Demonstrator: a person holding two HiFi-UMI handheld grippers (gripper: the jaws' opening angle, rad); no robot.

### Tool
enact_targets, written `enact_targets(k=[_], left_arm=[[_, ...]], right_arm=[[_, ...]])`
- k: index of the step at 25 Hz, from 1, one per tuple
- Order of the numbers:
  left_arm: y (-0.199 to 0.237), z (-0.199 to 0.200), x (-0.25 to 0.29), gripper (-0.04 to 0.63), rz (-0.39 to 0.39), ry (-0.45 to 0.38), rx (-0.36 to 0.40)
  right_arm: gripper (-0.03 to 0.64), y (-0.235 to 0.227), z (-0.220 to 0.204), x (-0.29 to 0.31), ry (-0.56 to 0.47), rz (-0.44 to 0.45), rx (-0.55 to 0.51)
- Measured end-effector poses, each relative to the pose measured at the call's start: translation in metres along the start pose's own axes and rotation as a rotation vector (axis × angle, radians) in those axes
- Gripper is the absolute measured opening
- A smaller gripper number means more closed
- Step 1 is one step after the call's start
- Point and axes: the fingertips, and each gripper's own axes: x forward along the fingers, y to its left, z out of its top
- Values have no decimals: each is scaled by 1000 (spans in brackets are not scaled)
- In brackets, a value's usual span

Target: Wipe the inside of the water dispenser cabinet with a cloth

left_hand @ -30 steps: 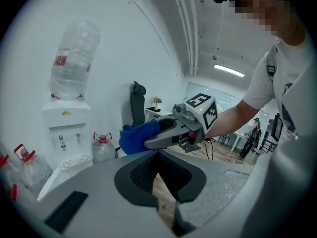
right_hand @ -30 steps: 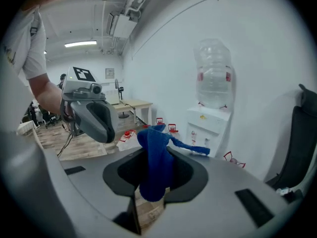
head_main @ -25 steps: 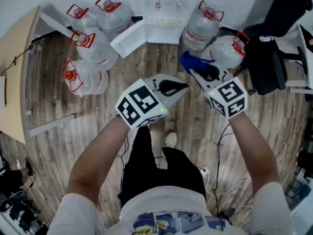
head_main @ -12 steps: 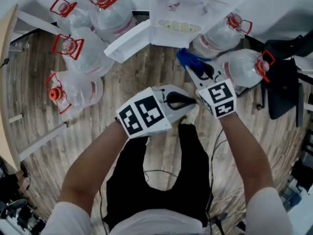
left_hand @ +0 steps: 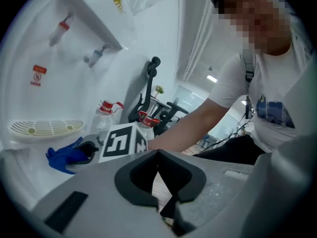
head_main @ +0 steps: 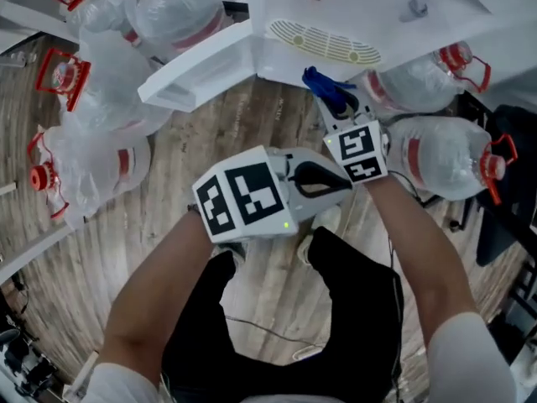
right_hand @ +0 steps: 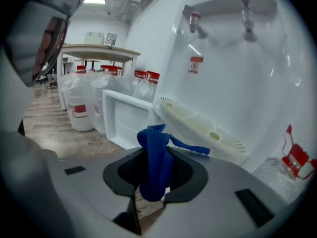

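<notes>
The white water dispenser (head_main: pixel 352 7) stands at the top of the head view, its cabinet door (head_main: pixel 201 67) swung open to the left. My right gripper (head_main: pixel 336 103) is shut on a blue cloth (head_main: pixel 323 84) just below the drip tray (head_main: pixel 323 42). In the right gripper view the cloth (right_hand: pixel 156 162) sticks up between the jaws, with the dispenser (right_hand: pixel 223 73) and open door (right_hand: pixel 126 117) close ahead. My left gripper (head_main: pixel 344 183) is shut and holds nothing, just behind the right one. The cabinet's inside is hidden.
Several large water bottles with red caps (head_main: pixel 109 82) crowd the floor left of the open door, and more bottles (head_main: pixel 453 162) lie to the right of the dispenser. A black chair (head_main: pixel 512 183) stands at the far right. Cables run over the wooden floor (head_main: pixel 277 300).
Both grippers have moved forward toward the dispenser, which now fills more of the head view. The cloth stays in the right gripper; the left stays shut.
</notes>
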Motion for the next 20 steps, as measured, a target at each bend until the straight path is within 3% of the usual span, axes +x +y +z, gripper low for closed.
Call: enact_targets(k=[5,10,17,20], left_arm=[[37,-60,14,3,-92,34,40],[76,-112,21,3,-147,53,62],[112,-148,23,3,-172,23,103],[122,-158,28,3,-186,15,108]], right_arm=[[98,-10,-44,84,-44,-89,73],[98,-40,-69,158,-107,-247,171],[97,-85,-67,218,-261,-396,231],[97,-100,-63,231,-305,-415,232]])
